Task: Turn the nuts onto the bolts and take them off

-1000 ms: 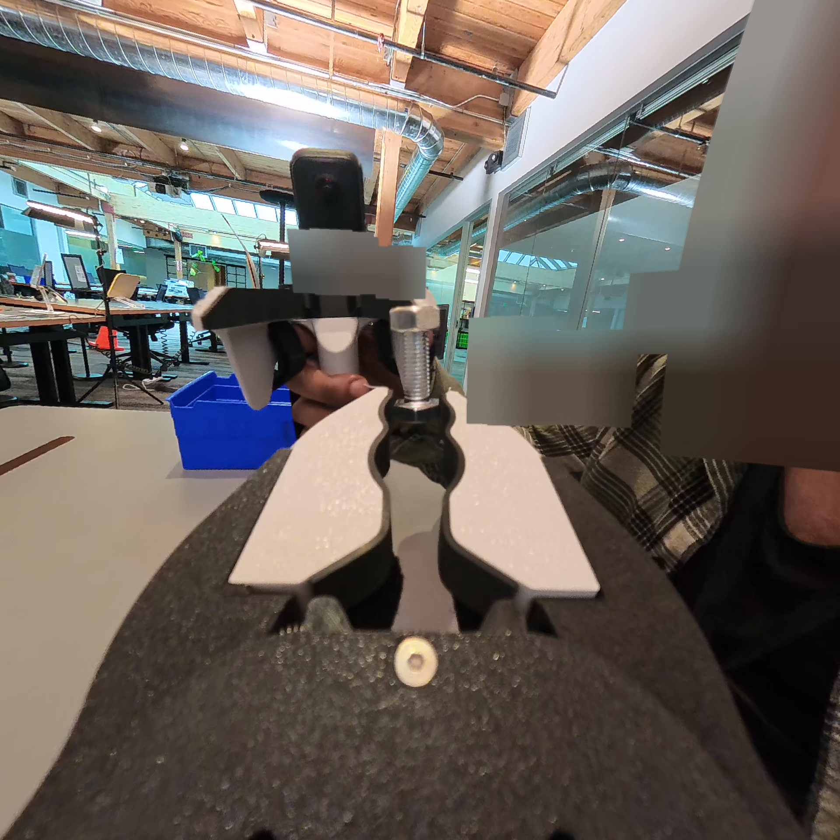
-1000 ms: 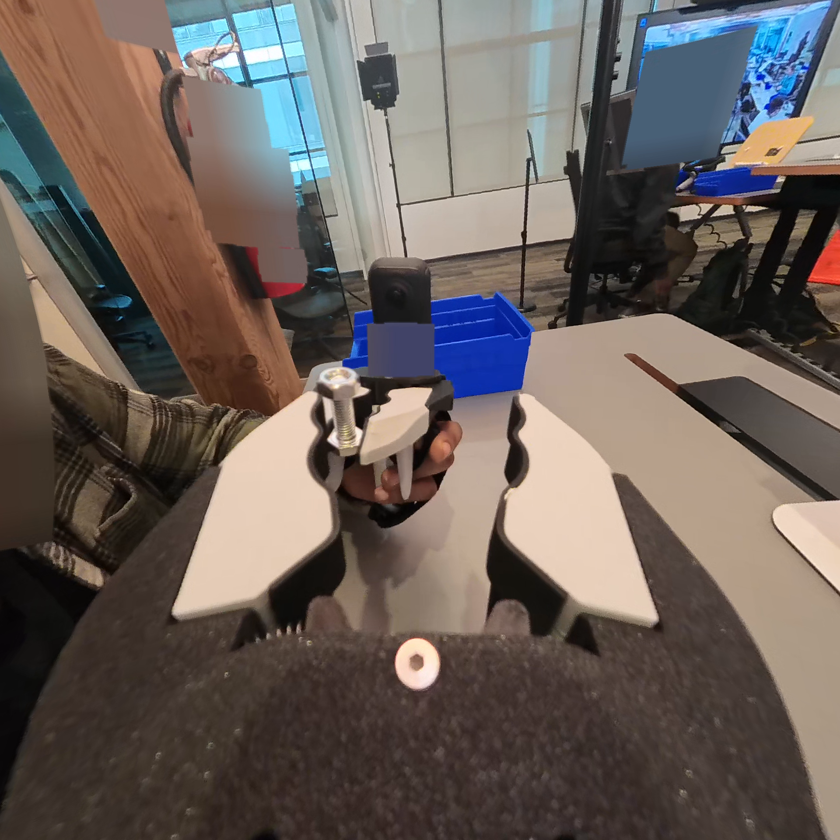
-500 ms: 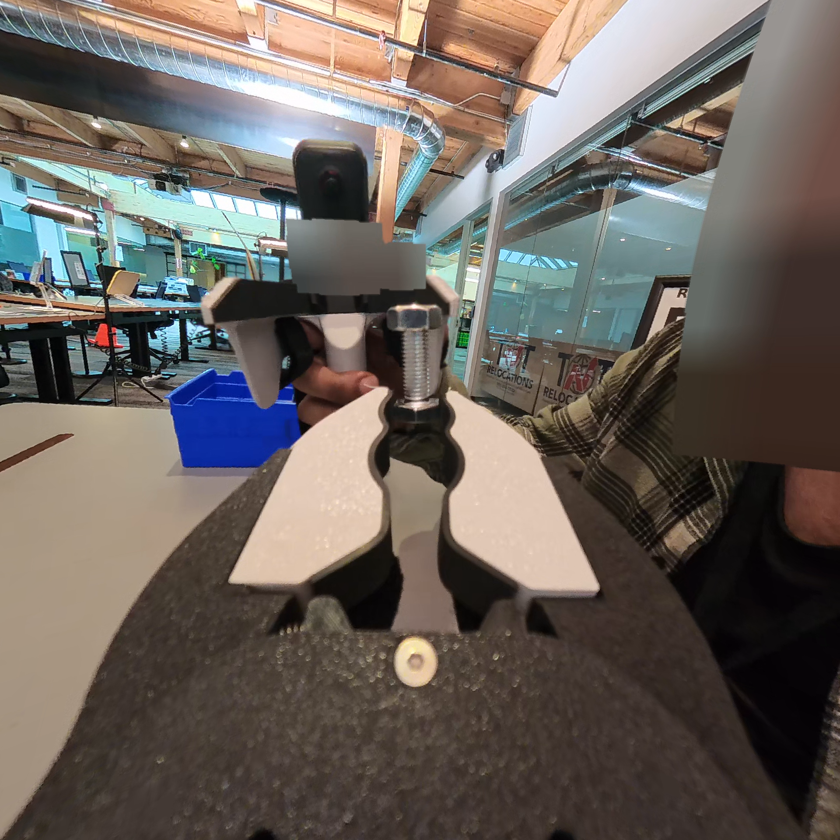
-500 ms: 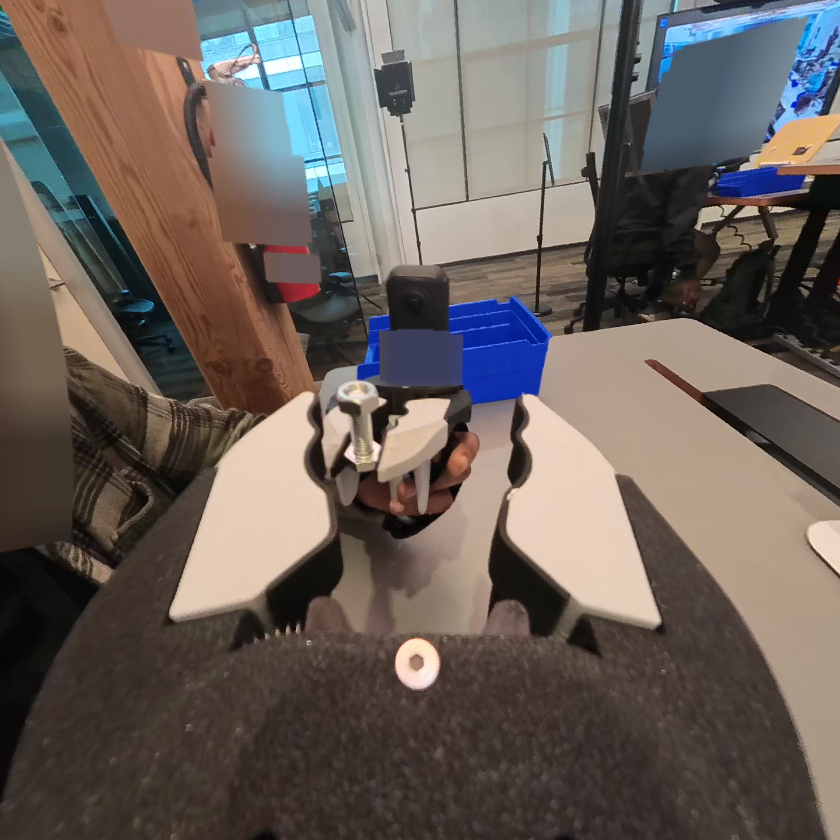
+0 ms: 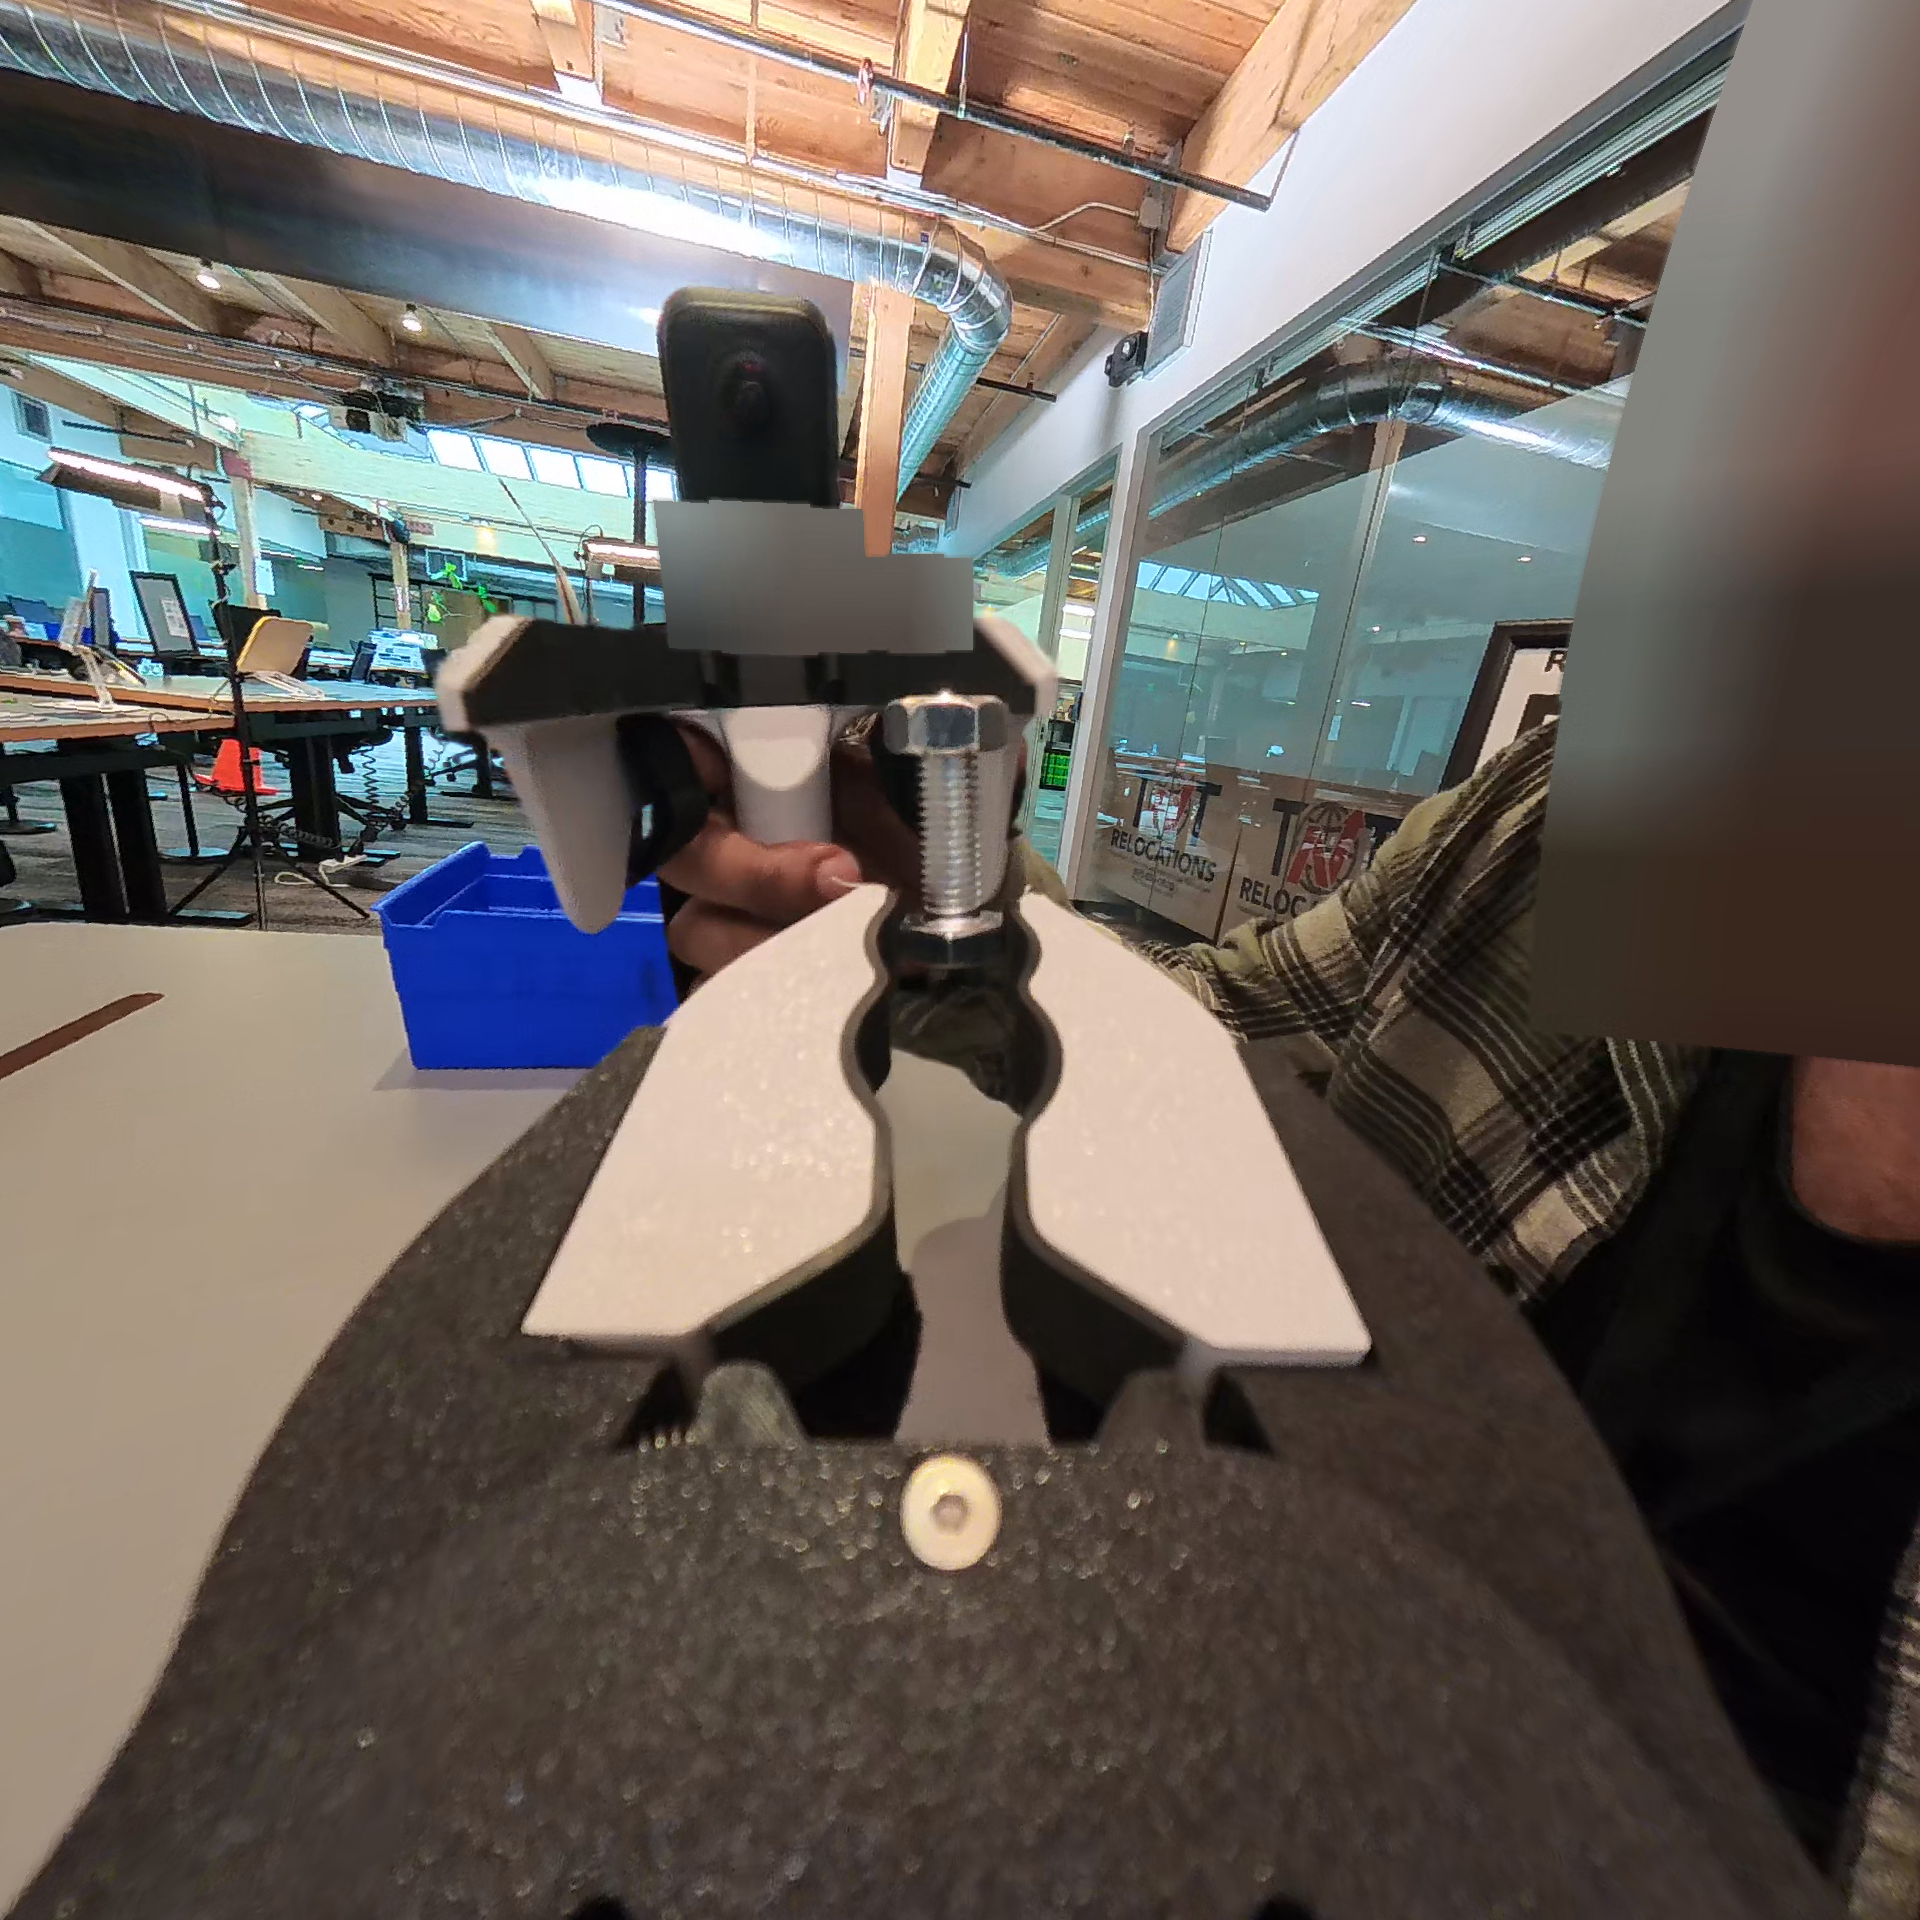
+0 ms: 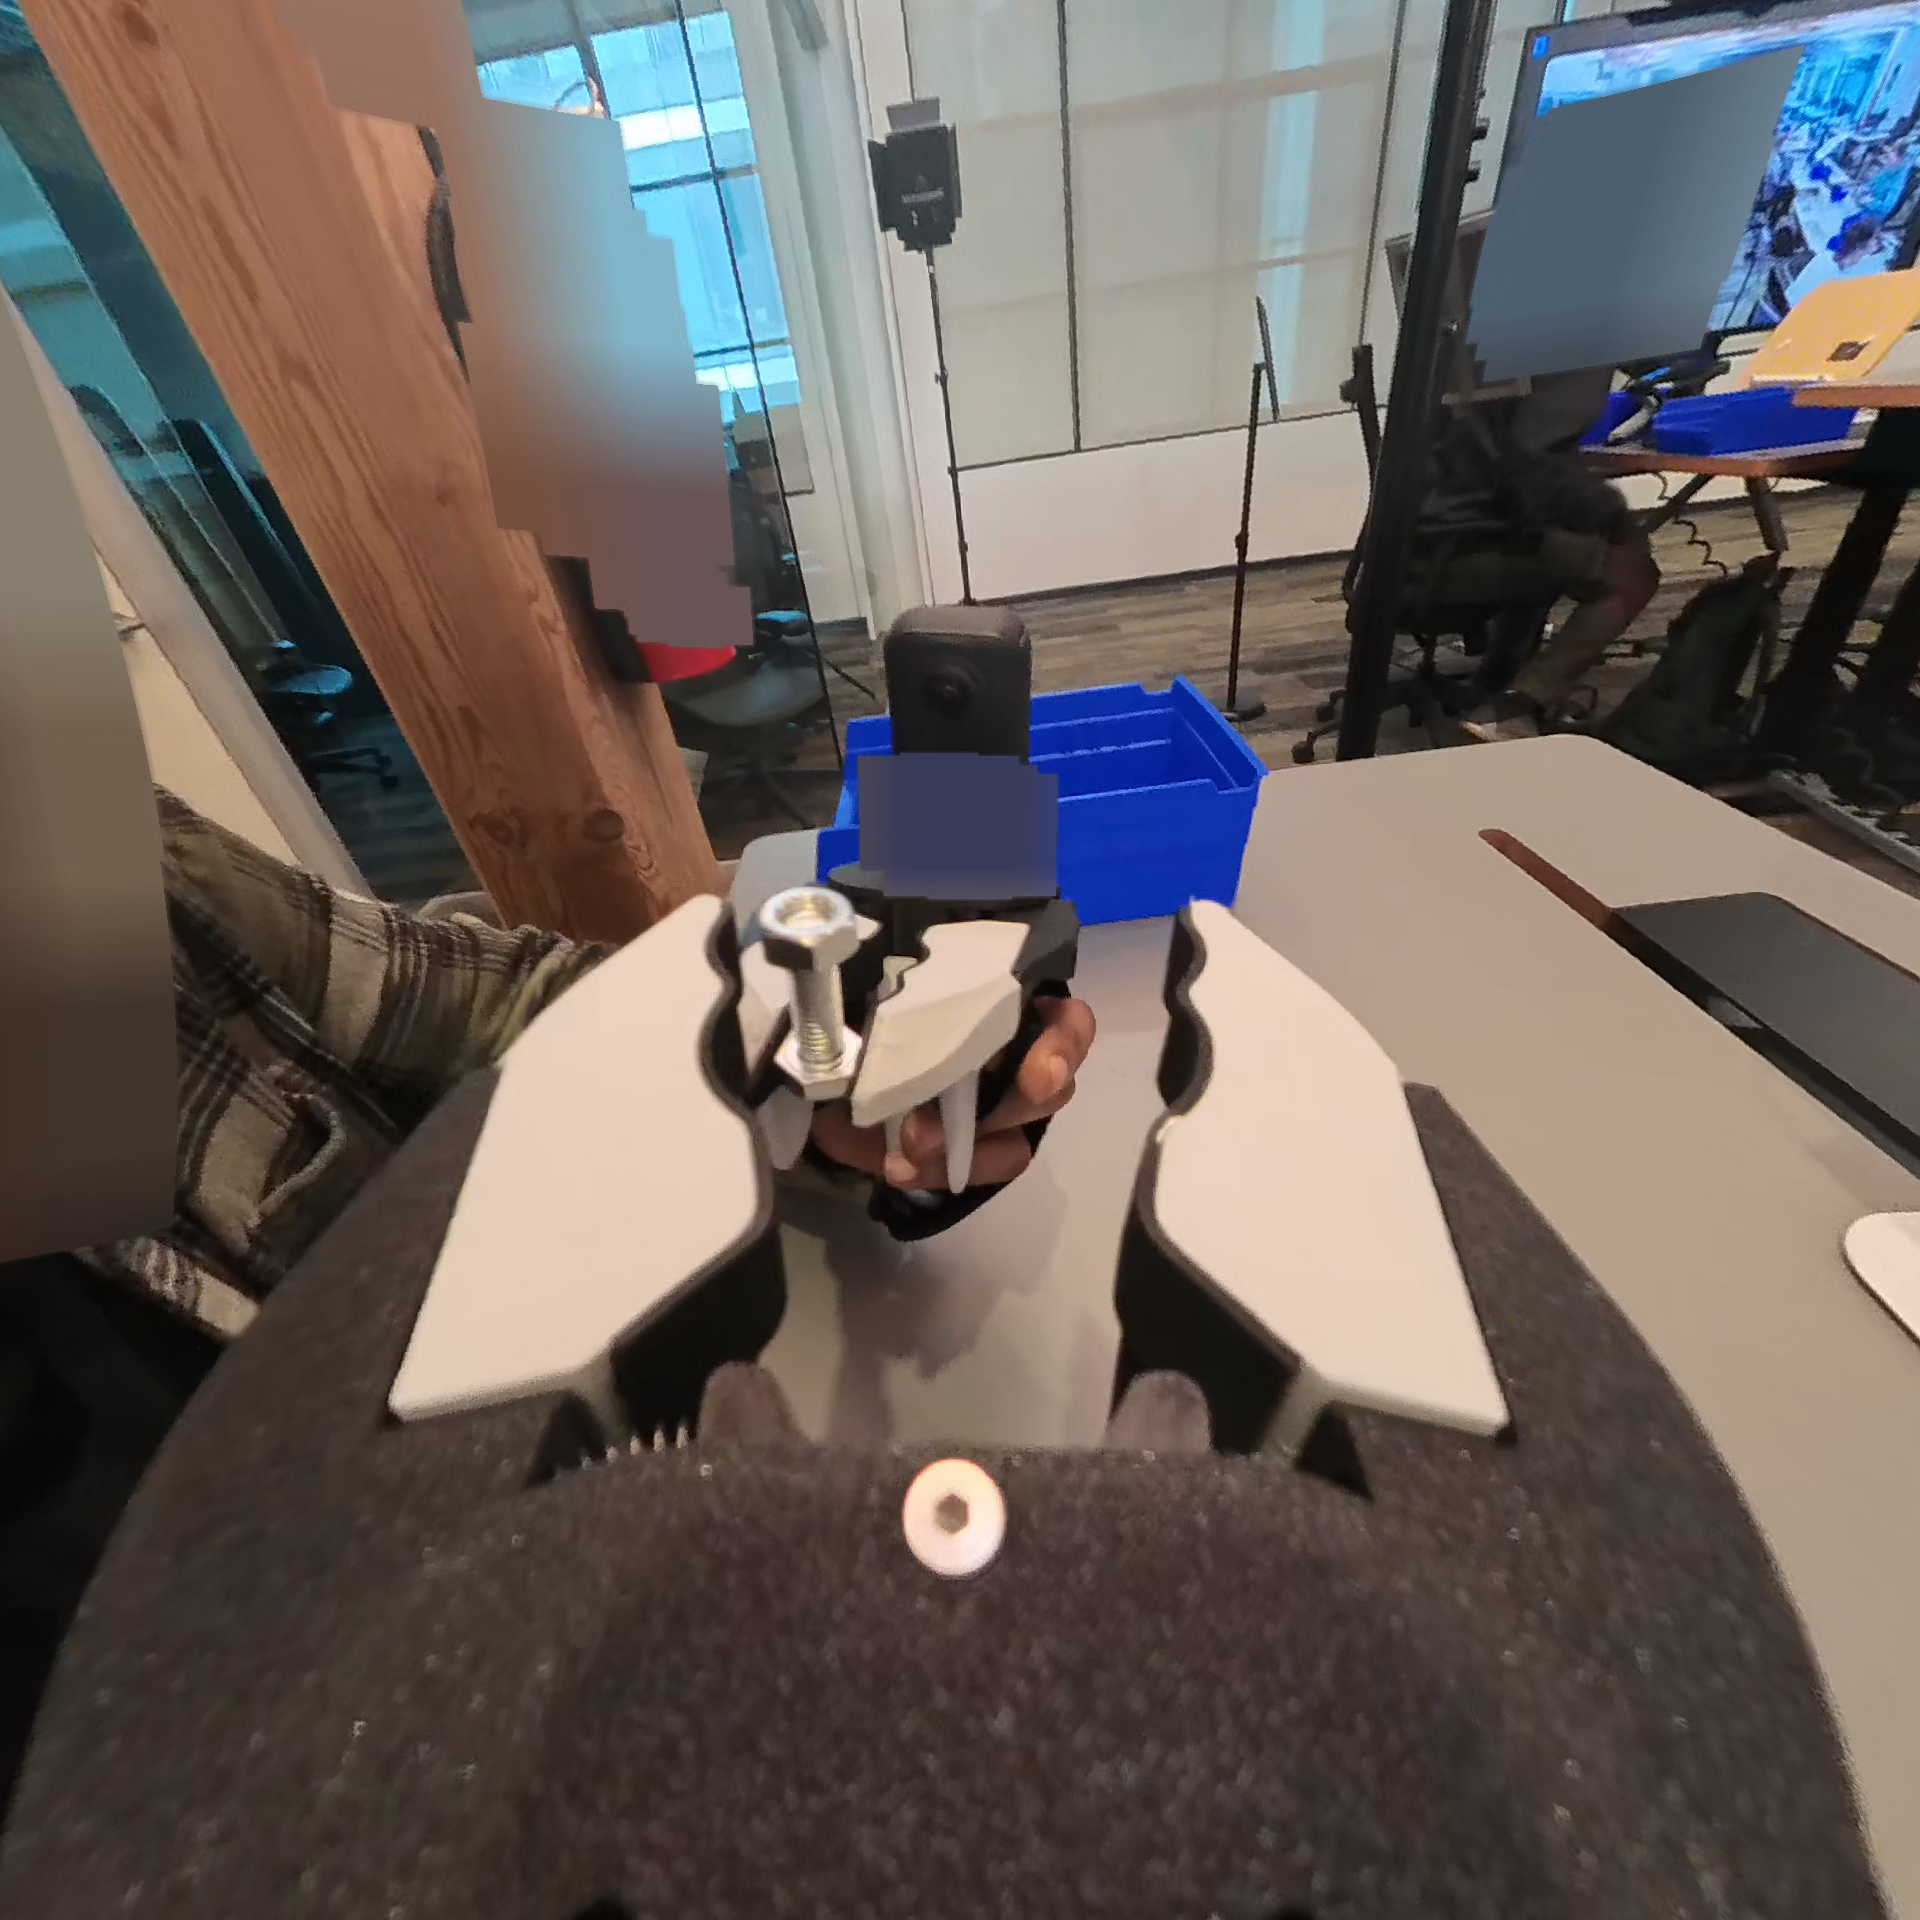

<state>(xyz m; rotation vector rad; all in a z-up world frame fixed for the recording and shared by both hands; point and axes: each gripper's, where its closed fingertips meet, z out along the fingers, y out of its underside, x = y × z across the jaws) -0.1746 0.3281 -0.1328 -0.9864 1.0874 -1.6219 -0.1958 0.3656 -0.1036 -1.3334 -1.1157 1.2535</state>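
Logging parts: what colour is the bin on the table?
Blue; the bin shows best in the right wrist view.

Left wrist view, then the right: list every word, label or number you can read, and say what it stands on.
Writing is not copied; these bear it.
Signs behind the glass wall: large dark letters.
Framed board: cut off by a patch.
Light panel: mark too small to read.
Monitor: too small to read.
Bolt and nut: none that I can make out.
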